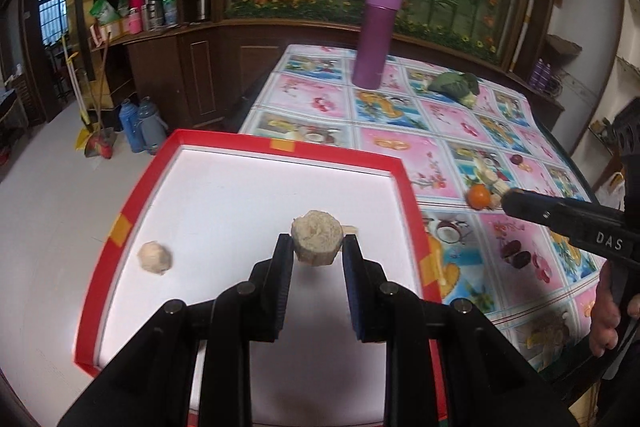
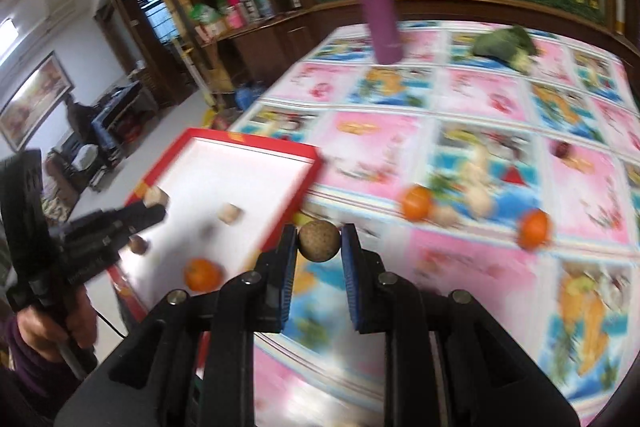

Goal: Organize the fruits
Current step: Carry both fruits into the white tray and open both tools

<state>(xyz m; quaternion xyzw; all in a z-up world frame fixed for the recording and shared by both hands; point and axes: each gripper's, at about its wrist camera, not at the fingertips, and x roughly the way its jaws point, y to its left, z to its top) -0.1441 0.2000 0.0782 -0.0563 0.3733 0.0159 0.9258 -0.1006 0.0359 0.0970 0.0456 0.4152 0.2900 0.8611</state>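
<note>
My left gripper (image 1: 317, 247) is shut on a pale beige fruit chunk (image 1: 317, 241) and holds it above the white floor of the red-rimmed tray (image 1: 256, 147). Another beige piece (image 1: 155, 257) lies in the tray at the left. My right gripper (image 2: 319, 241) is shut on a round brown fruit (image 2: 319, 241), held over the tablecloth just right of the tray (image 2: 256, 147). In the right wrist view the tray holds an orange (image 2: 202, 274), a beige piece (image 2: 231, 213) and a dark fruit (image 2: 138, 245). Two oranges (image 2: 417, 202) (image 2: 534, 228) lie on the table.
A purple flask (image 1: 375, 35) stands at the table's far side, with a green leafy vegetable (image 1: 456, 85) to its right. A small dark fruit (image 1: 517, 159) and an orange (image 1: 479, 195) lie on the patterned cloth. The tray overhangs the table's left edge above the floor.
</note>
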